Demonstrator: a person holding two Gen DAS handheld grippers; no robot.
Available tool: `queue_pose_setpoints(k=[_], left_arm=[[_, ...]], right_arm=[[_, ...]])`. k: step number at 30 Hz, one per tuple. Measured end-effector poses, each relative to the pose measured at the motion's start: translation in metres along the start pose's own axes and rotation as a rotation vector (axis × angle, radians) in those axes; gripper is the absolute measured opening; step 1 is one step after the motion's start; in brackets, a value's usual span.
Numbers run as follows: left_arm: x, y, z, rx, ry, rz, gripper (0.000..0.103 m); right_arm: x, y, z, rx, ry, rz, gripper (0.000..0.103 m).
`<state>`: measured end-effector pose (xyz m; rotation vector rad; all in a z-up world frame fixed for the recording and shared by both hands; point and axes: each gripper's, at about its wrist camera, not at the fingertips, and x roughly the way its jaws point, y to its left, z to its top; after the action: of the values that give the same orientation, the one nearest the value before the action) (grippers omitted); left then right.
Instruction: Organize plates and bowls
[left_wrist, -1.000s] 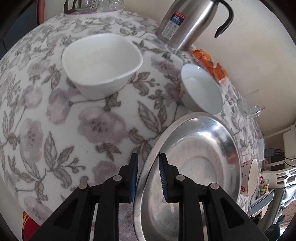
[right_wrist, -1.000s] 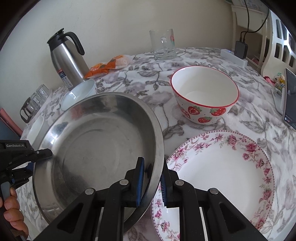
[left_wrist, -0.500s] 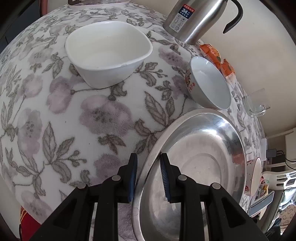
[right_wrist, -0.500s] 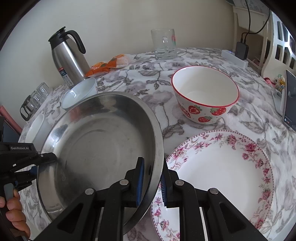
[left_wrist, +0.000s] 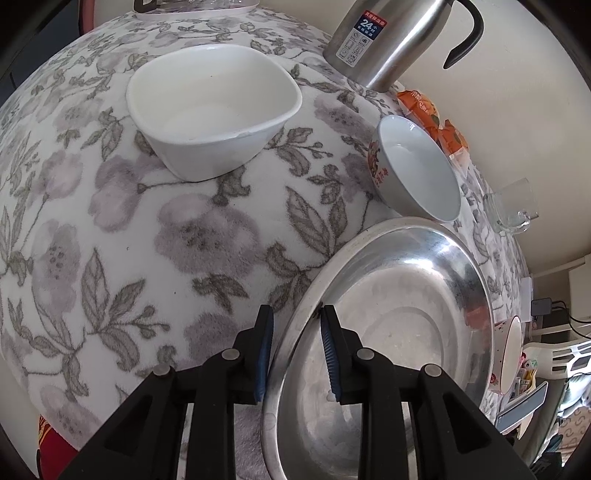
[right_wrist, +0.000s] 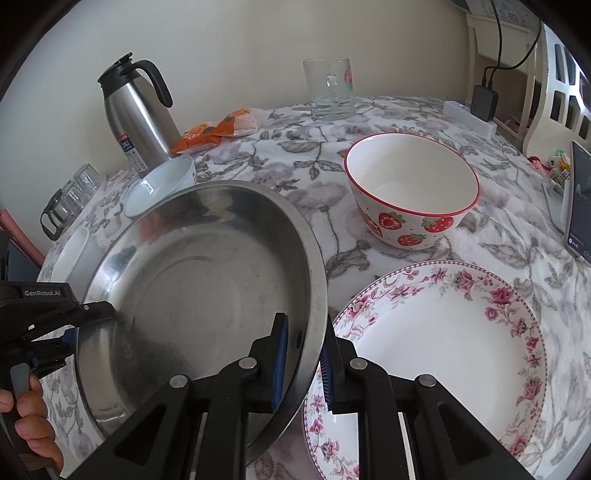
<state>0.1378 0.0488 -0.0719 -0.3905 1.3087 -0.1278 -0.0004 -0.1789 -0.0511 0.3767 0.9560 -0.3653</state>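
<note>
A large steel basin (right_wrist: 199, 291) is held by both grippers at opposite rims, tilted above the floral tablecloth. My right gripper (right_wrist: 303, 363) is shut on its right rim. My left gripper (left_wrist: 295, 349) is shut on its left rim, and it shows at the left in the right wrist view (right_wrist: 92, 314). The basin also fills the lower right of the left wrist view (left_wrist: 399, 332). A floral plate (right_wrist: 443, 354) lies right of the basin. A strawberry bowl (right_wrist: 410, 192) stands behind the plate. A white square bowl (left_wrist: 214, 110) and a small white bowl (left_wrist: 417, 170) stand beyond the basin.
A steel thermos jug (right_wrist: 136, 114) stands at the back left with orange snack packets (right_wrist: 218, 129) beside it. A glass mug (right_wrist: 328, 88) is at the back. Several glasses (right_wrist: 70, 199) stand at the left edge. A phone (right_wrist: 580, 199) and a power strip (right_wrist: 469, 114) are at the right.
The basin, held by both grippers, has shifted a little toward the right and lower over the table. The white bowls look nearer in the left wrist view.
</note>
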Motion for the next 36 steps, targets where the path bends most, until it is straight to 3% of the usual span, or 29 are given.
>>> queue_pose_setpoints(k=[22, 27, 30, 34, 35, 36], left_arm=[[0.003, -0.004, -0.001, 0.023, 0.032, 0.029, 0.028], [-0.005, -0.009, -0.001, 0.048, 0.010, 0.037, 0.035], [-0.011, -0.010, 0.000, 0.059, -0.008, 0.049, 0.037], [-0.019, -0.012, 0.000, 0.077, -0.034, 0.068, 0.046], [-0.021, -0.013, 0.000, 0.084, -0.039, 0.076, 0.049], [-0.023, -0.014, 0.000, 0.093, -0.043, 0.084, 0.052]], right_arm=[[-0.002, -0.003, 0.001, 0.023, 0.000, 0.010, 0.020], [-0.006, -0.006, 0.001, 0.033, -0.011, 0.004, 0.020], [-0.008, -0.008, 0.001, 0.041, -0.022, -0.010, 0.031], [-0.009, -0.009, 0.002, 0.044, -0.032, -0.014, 0.035], [-0.010, -0.009, 0.002, 0.042, -0.036, -0.019, 0.039], [-0.011, -0.009, 0.002, 0.040, -0.041, -0.023, 0.049]])
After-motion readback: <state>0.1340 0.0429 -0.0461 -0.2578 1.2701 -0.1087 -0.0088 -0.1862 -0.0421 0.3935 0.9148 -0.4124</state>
